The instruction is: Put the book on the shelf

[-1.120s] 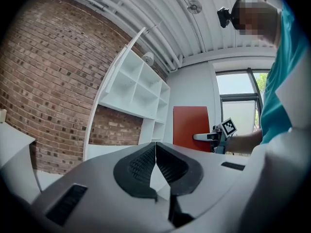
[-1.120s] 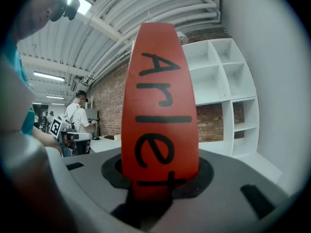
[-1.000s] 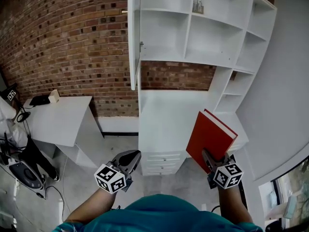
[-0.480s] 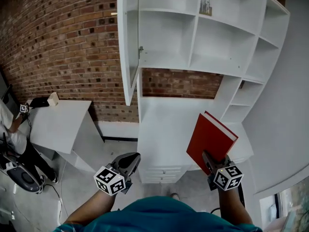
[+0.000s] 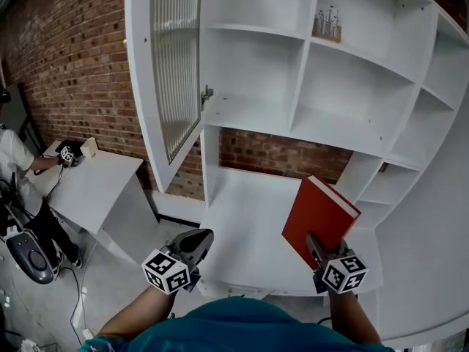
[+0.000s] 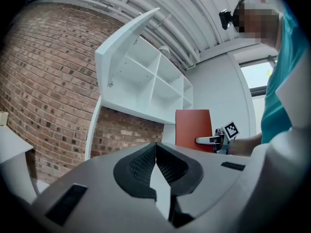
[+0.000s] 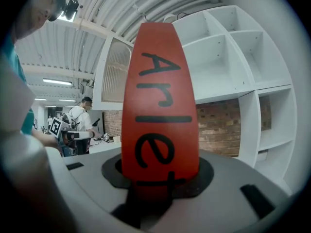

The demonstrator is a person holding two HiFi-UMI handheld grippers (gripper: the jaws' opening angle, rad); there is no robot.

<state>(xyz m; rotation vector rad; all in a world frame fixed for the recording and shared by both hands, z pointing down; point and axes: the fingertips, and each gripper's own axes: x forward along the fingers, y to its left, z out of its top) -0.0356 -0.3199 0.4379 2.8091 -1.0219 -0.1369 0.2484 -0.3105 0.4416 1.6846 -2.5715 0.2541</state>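
Plainly, the book (image 5: pixel 319 213) is a thin red hardcover with a pale strip of page edges along its top, and the right gripper view shows large black letters running up its spine. It stands nearly upright, leaning a little to the left in the head view, in the air in front of the white shelf (image 5: pixel 253 119) and below its open compartments. The right gripper (image 5: pixel 317 246) has its jaws part-way apart and clamped on the book's lower end, one on each cover. The left gripper (image 5: pixel 196 243) hangs well apart from the book, its jaws together with nothing between them.
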